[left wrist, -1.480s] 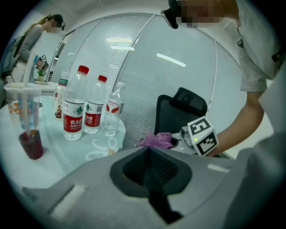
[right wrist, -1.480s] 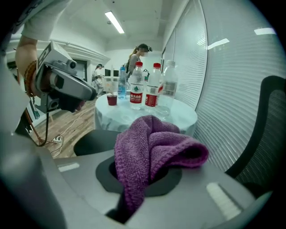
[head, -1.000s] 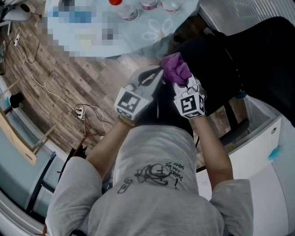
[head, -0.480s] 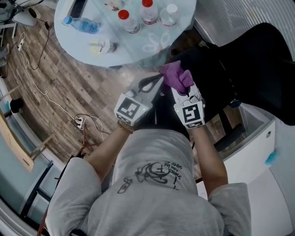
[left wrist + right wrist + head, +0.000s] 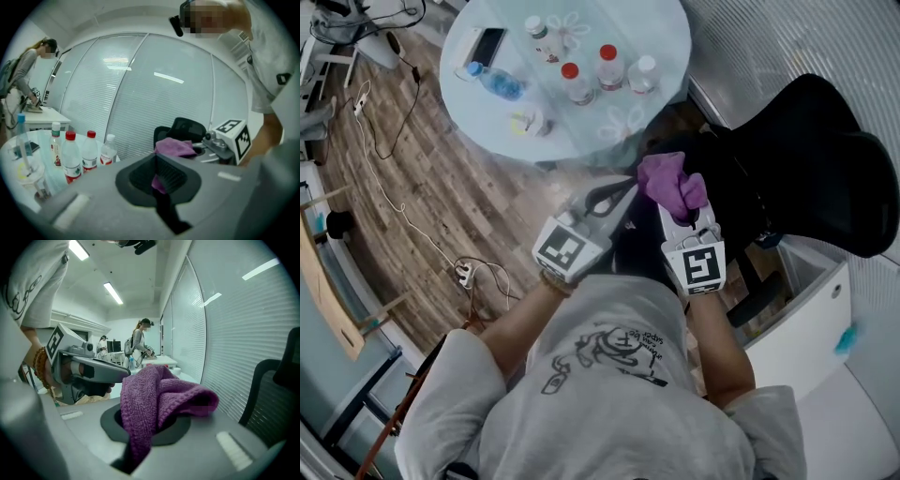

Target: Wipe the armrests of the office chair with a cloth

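Note:
A purple knitted cloth (image 5: 670, 183) bunches out of my right gripper (image 5: 680, 202), which is shut on it; in the right gripper view the cloth (image 5: 159, 394) spills over the jaws (image 5: 143, 432). My left gripper (image 5: 623, 187) is held just left of it, tip almost at the cloth, jaws shut. A sliver of purple shows at their seam (image 5: 161, 176); whether it is pinched I cannot tell. The black office chair (image 5: 825, 169) stands right of and beyond both grippers. Its armrests are not clearly seen.
A round glass table (image 5: 666, 37) stands ahead with several bottles (image 5: 605, 66) and a phone (image 5: 487, 42). Cables and a power strip (image 5: 469, 272) lie on the wood floor at the left. A white cabinet (image 5: 806, 328) is at the right. People (image 5: 138, 345) work at a far desk.
The head view has swung so that more of the table shows. Both grippers stay side by side, a little further right and nearer the chair. The cloth stays in the right gripper.

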Tool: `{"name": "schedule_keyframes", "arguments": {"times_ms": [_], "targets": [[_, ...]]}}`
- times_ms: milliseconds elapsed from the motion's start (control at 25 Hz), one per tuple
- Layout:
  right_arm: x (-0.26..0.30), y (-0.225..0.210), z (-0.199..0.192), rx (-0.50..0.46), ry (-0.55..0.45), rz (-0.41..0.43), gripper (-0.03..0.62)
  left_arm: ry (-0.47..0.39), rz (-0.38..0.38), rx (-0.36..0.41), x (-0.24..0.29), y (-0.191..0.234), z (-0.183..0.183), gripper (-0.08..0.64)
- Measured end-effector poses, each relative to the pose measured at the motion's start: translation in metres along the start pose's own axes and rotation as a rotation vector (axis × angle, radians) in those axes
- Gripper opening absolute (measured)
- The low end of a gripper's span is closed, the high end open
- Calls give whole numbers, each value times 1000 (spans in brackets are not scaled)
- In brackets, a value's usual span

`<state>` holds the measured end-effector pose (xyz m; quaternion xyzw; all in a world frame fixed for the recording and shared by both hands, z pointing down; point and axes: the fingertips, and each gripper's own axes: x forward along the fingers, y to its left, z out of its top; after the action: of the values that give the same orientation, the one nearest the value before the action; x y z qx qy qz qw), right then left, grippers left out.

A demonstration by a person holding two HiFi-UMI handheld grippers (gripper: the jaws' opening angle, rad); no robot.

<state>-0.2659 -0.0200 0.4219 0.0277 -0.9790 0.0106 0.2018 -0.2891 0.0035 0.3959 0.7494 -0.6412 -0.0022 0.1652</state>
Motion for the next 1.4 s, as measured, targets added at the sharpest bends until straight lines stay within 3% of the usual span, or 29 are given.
{"name": "schedule_keyframes", "arguments": {"times_ms": [360, 680, 1400], "targets": [[-47, 3, 88, -19, -118, -23, 34, -94, 1, 13, -18, -21, 77, 0], [-82, 7, 145, -19, -185, -40, 34, -124, -45, 94, -28, -50, 130, 0], [-143, 11, 207, -31, -270, -93, 35, -153, -83, 161, -40, -95, 198, 0]]}}
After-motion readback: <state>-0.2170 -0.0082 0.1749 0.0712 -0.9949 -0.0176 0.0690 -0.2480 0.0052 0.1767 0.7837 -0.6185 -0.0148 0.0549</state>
